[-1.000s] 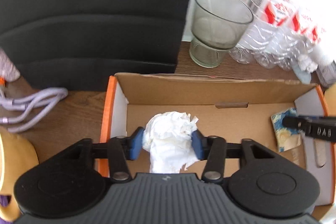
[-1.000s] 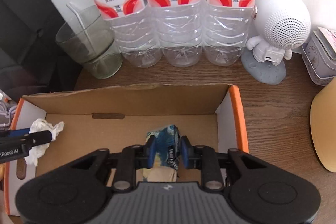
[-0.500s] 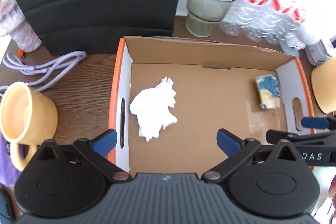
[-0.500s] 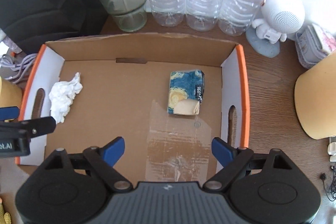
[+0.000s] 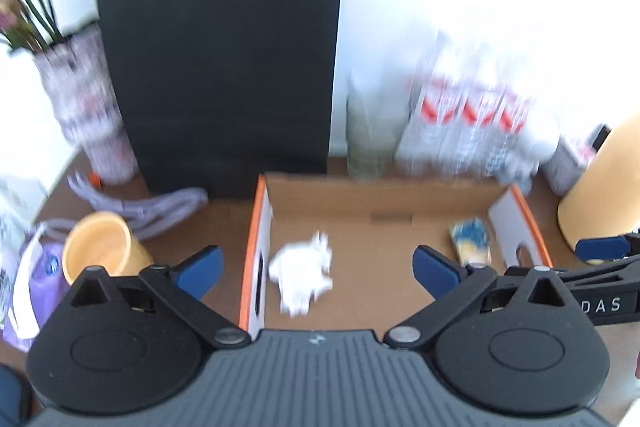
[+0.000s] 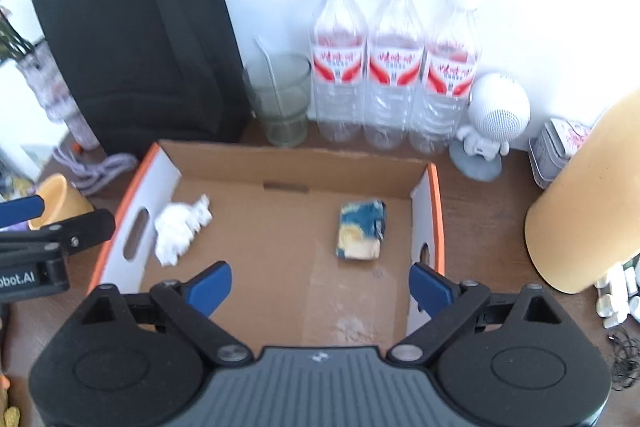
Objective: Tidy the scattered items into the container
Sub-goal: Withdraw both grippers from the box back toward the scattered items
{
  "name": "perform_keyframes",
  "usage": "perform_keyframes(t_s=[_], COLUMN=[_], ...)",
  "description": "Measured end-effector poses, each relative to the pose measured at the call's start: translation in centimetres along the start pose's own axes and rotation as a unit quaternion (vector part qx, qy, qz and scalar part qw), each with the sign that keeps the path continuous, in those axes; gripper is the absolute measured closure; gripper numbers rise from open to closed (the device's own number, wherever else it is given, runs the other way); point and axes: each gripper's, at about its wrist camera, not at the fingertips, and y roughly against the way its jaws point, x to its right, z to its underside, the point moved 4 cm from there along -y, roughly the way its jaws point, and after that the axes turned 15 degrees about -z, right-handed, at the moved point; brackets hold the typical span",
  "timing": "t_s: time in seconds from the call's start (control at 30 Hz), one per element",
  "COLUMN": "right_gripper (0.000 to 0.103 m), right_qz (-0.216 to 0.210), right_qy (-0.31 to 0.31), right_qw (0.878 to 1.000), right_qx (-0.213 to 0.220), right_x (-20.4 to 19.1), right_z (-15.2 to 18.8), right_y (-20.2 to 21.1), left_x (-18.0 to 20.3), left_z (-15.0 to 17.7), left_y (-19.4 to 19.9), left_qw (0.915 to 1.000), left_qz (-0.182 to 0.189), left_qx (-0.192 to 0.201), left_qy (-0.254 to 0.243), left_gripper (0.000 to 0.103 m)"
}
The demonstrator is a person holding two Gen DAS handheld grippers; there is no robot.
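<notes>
Hanging released above the cardboard box (image 5: 384, 187), the left claw (image 5: 316, 267) sees the crumpled tissue (image 5: 302, 273) at the box floor's nine o'clock, while the right claw (image 6: 320, 285), likewise spread wide, frames the blue-and-yellow packet (image 6: 360, 229) at three o'clock.

Matt cardboard box (image 6: 280, 163); crumpled paper tissue (image 6: 180, 227); wood-grain table (image 6: 480, 219).

We see three water bottles (image 6: 394, 83) in a row at twelve o'clock, a glass tumbler (image 6: 282, 99) just beside them at eleven and a white astronaut figurine (image 6: 490, 119) at one. At nine sits a yellow mug (image 5: 100, 247), near what may be lilac cable (image 5: 156, 209).
</notes>
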Motion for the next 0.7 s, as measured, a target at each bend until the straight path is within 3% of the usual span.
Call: perform_keyframes(t_s=[0.17,0.3,0.37,0.53,0.7], right_gripper=[0.006,0.006,0.004,0.003,0.0], right_qz=[0.029,0.01,-0.016,-0.015,-0.012], right_qy=[0.038,0.066,0.052,0.077,0.089], right_qw=[0.996,0.971,0.962,0.948,0.947], right_qx=[0.07,0.228,0.268,0.309,0.308], right_x=[0.1,-0.2,-0.2,-1.0,-1.9], right_z=[2.5,5.2,6.6,9.6,13.7], right_y=[0.3,3.1,4.0,5.6,7.2], left_x=[0.0,-0.5,-1.0,-1.8,-2.2], left_z=[2.4,4.4,5.7,8.4,11.7], left_y=[1.7,3.1,3.9,4.9,6.6], left_qw=[0.9974,0.9909,0.9835,0.9788,0.9773], left_qz=[0.01,0.002,-0.003,0.014,-0.006], left_qx=[0.071,0.133,0.177,0.202,0.212], left_qy=[0.005,0.02,0.036,0.028,0.003], left_gripper=[0.0,0.0,0.0,0.0,0.0])
